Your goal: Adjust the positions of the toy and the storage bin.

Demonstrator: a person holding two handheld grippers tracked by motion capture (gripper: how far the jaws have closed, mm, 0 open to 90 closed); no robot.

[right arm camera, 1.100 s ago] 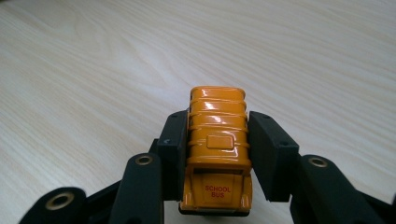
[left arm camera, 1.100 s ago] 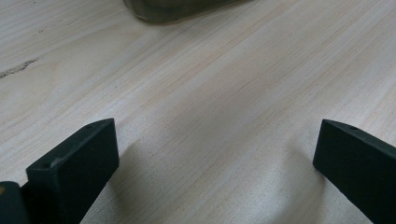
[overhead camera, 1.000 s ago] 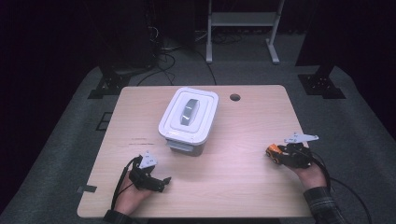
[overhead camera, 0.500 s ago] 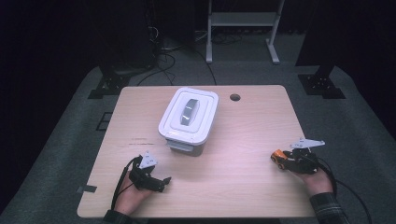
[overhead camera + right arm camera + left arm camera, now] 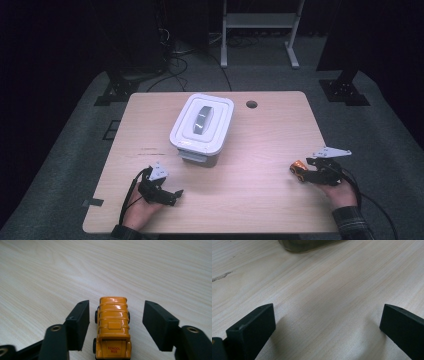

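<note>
While the toy school bus (image 5: 113,326) stands on its wheels on the desk (image 5: 260,150) near the right edge, the right gripper (image 5: 300,171) sits around it with its fingers (image 5: 79,320) parted; they have just been opening, and the bus lies between them with a gap on each side, closer to the left finger. In the high view the orange bus (image 5: 299,169) rests just in front of the right hand (image 5: 340,192). The left gripper (image 5: 172,195) lies low over bare wood near the front left of the desk, its fingers (image 5: 254,327) spread wide with nothing between them. A white lidded box (image 5: 202,125) stands toward the back, well apart from the bus
</note>
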